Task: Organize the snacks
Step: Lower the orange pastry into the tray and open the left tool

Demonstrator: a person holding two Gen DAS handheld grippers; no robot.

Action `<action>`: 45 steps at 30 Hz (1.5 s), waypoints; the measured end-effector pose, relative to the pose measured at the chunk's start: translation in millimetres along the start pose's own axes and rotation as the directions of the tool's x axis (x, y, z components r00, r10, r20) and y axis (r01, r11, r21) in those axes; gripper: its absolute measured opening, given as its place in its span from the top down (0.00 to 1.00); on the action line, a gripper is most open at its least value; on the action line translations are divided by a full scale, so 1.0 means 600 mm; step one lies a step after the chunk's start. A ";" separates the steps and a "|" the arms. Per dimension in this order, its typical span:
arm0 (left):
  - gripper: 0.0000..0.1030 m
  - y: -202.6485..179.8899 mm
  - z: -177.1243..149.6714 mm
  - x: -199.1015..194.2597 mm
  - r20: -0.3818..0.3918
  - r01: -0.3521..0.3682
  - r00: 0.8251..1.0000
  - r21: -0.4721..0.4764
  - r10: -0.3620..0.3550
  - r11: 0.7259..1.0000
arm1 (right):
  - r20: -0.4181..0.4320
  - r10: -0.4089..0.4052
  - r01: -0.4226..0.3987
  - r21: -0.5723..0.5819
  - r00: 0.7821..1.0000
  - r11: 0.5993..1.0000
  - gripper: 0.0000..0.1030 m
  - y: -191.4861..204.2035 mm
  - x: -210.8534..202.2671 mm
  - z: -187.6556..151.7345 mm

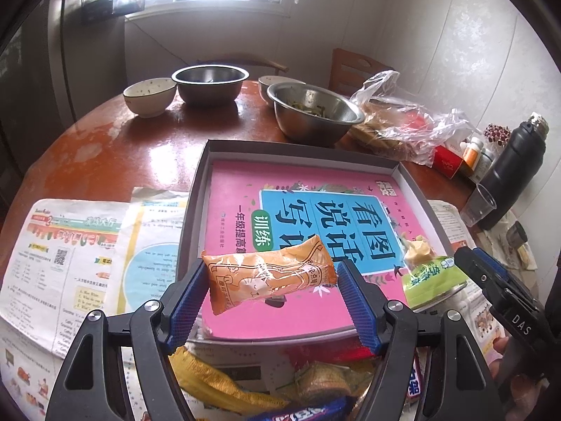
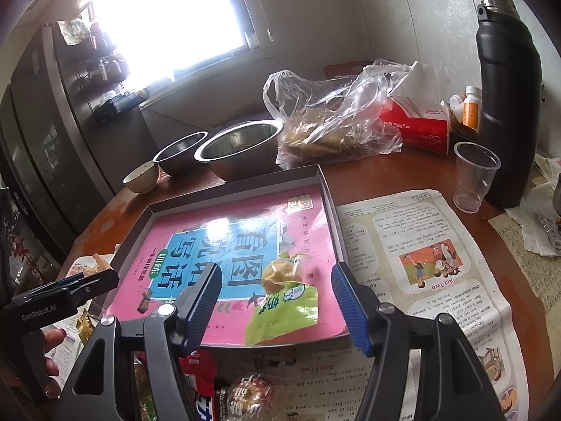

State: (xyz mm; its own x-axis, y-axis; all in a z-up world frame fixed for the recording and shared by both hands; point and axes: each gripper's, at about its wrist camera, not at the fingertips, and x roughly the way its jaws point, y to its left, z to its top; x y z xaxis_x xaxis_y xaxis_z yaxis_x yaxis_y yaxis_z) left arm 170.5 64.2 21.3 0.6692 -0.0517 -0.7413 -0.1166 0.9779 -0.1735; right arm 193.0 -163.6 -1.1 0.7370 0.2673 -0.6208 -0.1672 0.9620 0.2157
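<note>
An orange snack pack (image 1: 270, 275) was gripped between the jaws of the left gripper (image 1: 271, 280), above the near edge of the grey tray (image 1: 196, 189). The right gripper (image 2: 277, 301) was held wide apart with nothing in it, over a green snack pack (image 2: 284, 310) lying by the tray's near right corner

Home dining room, table (image 1: 147, 147), steel bowls (image 1: 209, 82), fridge (image 2: 38, 161)

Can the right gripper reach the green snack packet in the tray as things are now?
Probably yes: the right gripper is open, and the green snack packet lies uncovered straight ahead between its fingers, with nothing in between.
</note>
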 end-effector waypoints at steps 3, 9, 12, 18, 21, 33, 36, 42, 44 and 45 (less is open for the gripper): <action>0.26 0.001 -0.003 -0.009 0.005 -0.003 1.000 -0.003 0.003 1.000 | 0.001 0.004 -0.004 -0.003 1.000 1.000 0.36 0.003 -0.005 -0.002; 0.26 0.010 -0.014 -0.030 0.012 -0.017 1.000 -0.010 0.017 1.000 | 0.010 0.013 -0.013 -0.006 1.000 1.000 0.34 0.006 -0.022 -0.008; 0.26 0.016 -0.020 -0.041 0.019 -0.022 1.000 -0.014 0.022 1.000 | 0.016 0.021 -0.021 -0.006 1.000 1.000 0.34 0.006 -0.033 -0.012; 0.26 0.031 -0.034 -0.059 0.022 -0.027 0.999 -0.029 0.028 0.999 | 0.020 0.032 -0.032 0.000 0.999 0.999 0.34 0.004 -0.047 -0.020; 0.26 0.037 -0.041 -0.065 0.019 -0.028 0.999 -0.033 0.028 0.999 | 0.022 0.039 -0.039 -0.003 0.999 0.999 0.33 0.006 -0.055 -0.026; 0.26 0.021 -0.030 -0.024 0.013 -0.039 0.999 -0.009 0.039 0.999 | 0.025 0.046 -0.046 0.002 0.999 0.999 0.33 0.003 -0.068 -0.036; 0.26 0.011 -0.023 0.008 -0.018 -0.023 1.000 0.003 0.023 1.000 | 0.027 0.036 -0.037 0.011 0.999 0.999 0.33 -0.004 -0.067 -0.034; 0.25 -0.005 -0.030 0.045 -0.072 -0.001 0.997 0.028 0.003 1.000 | 0.007 0.026 -0.026 0.023 1.000 0.999 0.33 -0.014 -0.051 -0.035; 0.23 -0.005 -0.032 0.049 -0.073 -0.001 0.997 0.033 0.004 0.999 | -0.005 0.026 -0.026 0.025 1.000 0.999 0.32 -0.014 -0.045 -0.036; 0.23 -0.005 -0.033 0.050 -0.074 0.001 0.997 0.035 0.002 0.999 | -0.012 0.028 -0.027 0.027 1.000 0.999 0.32 -0.014 -0.041 -0.037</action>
State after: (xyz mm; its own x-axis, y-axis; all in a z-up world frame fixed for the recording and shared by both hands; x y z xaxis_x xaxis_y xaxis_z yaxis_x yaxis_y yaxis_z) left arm 176.2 55.6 -13.3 0.6128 -0.0650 -0.7876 -0.0899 0.9844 -0.1512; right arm 161.5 -177.3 -4.3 0.7243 0.2944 -0.6234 -0.1694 0.9525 0.2529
